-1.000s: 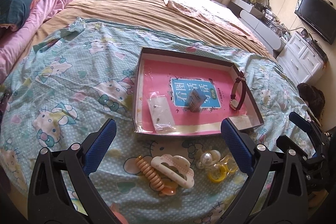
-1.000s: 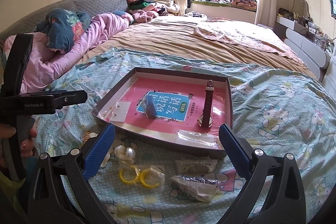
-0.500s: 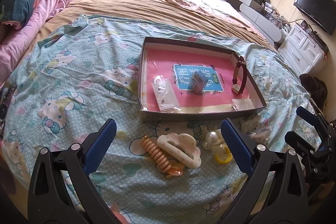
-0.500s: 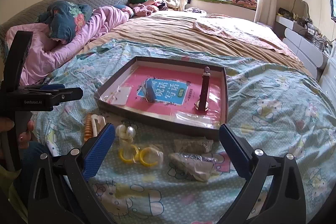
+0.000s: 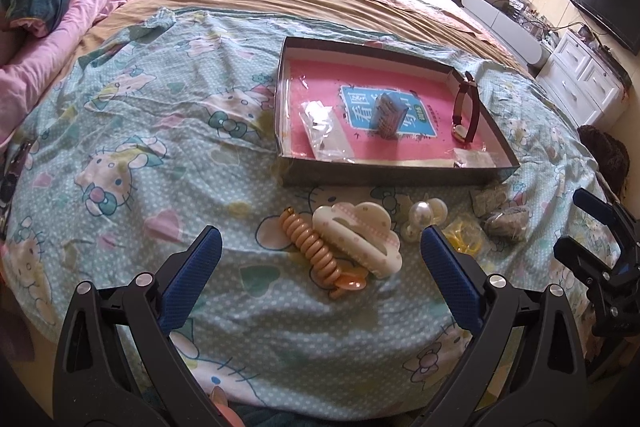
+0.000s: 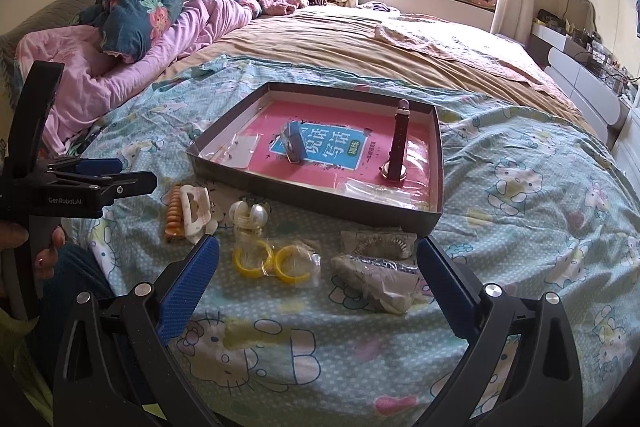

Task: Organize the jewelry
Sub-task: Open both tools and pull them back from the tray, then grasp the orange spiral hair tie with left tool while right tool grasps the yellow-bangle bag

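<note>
Left wrist view, left gripper (image 5: 318, 251) spread wide and empty above cream hair claw (image 5: 357, 238) partly covering orange coil tie (image 5: 314, 249), yellow rings (image 5: 464, 241) half hidden behind a fingertip, right wrist view, right gripper (image 6: 318, 257) likewise gaping, bagged jewelry (image 6: 378, 277) indistinct, watch (image 6: 398, 149) inside tray (image 6: 320, 197).

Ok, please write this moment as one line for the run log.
left claw: open, empty | right claw: open, empty | dark red strap watch: in shallow grey box | cream cloud-shaped hair clip: on bedsheet

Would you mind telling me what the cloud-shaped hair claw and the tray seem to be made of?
The hair claw looks like matte cream plastic: smooth moulded scalloped edges, faint pink dots. The tray looks like cardboard, a box lid perhaps: thin folded grey walls, white inside, with a glossy pink printed sheet on its floor.
</note>
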The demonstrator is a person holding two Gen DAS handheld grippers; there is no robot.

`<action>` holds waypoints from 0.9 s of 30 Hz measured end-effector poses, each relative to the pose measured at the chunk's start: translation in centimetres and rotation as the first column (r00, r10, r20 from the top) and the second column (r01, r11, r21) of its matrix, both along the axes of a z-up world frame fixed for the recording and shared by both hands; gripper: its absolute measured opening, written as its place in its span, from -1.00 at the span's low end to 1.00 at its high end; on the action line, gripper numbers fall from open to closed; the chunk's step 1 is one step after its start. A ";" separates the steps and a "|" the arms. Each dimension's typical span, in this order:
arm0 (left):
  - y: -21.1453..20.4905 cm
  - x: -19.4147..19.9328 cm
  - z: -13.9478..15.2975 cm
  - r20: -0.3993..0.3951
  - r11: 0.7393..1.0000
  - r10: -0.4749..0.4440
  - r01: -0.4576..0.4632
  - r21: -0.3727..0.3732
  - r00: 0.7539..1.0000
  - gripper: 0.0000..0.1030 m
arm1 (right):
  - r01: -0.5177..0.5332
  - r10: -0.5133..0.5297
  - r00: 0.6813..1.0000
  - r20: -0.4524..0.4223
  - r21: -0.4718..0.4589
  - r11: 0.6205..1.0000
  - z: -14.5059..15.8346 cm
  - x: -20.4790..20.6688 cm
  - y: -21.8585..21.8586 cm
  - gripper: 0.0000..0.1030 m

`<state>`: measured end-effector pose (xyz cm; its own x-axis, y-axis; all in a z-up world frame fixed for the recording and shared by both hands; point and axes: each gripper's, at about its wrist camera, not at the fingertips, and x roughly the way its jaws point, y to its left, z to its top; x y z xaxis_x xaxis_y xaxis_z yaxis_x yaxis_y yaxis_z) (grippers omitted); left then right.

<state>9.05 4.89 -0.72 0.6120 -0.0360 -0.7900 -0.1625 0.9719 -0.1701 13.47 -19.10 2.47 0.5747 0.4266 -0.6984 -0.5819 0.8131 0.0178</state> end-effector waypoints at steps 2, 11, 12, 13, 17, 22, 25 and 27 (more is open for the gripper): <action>0.0 -0.2 -0.2 -0.004 1.000 0.000 0.000 -0.001 1.000 0.81 | -0.001 0.001 1.000 -0.007 0.000 1.000 -0.2 -0.1 -0.1 0.91; -0.2 -0.8 -1.0 -0.031 1.000 -0.003 0.003 0.003 1.000 0.81 | -0.002 0.002 0.999 -0.042 0.003 1.000 -1.0 -0.6 -0.5 0.91; -0.1 -0.9 -1.1 -0.035 1.000 -0.002 0.002 0.000 0.999 0.81 | -0.003 0.003 0.999 -0.047 0.004 1.000 -1.2 -0.7 -0.5 0.91; -0.1 -1.0 -1.3 -0.042 1.000 0.000 0.000 -0.002 0.999 0.81 | -0.005 0.005 0.999 -0.051 0.004 1.000 -1.3 -0.7 -0.5 0.91; 0.2 -1.3 -1.9 -0.062 0.999 0.001 -0.003 -0.037 0.998 0.80 | -0.015 0.015 0.997 -0.073 0.004 1.000 -2.0 -1.0 -0.2 0.91; 0.7 -1.4 -3.3 -0.113 0.997 0.007 -0.016 -0.079 0.994 0.53 | -0.031 0.031 0.995 -0.095 0.003 1.000 -2.7 -1.2 0.5 0.91; 1.0 -1.1 -3.7 -0.125 0.993 0.006 -0.021 -0.115 0.992 0.36 | -0.035 0.035 0.994 -0.106 0.003 0.999 -3.1 -1.0 0.8 0.91; 1.1 -0.7 -4.2 -0.145 0.990 0.008 -0.028 -0.138 0.989 0.21 | -0.035 0.035 0.993 -0.114 0.003 0.999 -3.4 -0.8 0.9 0.91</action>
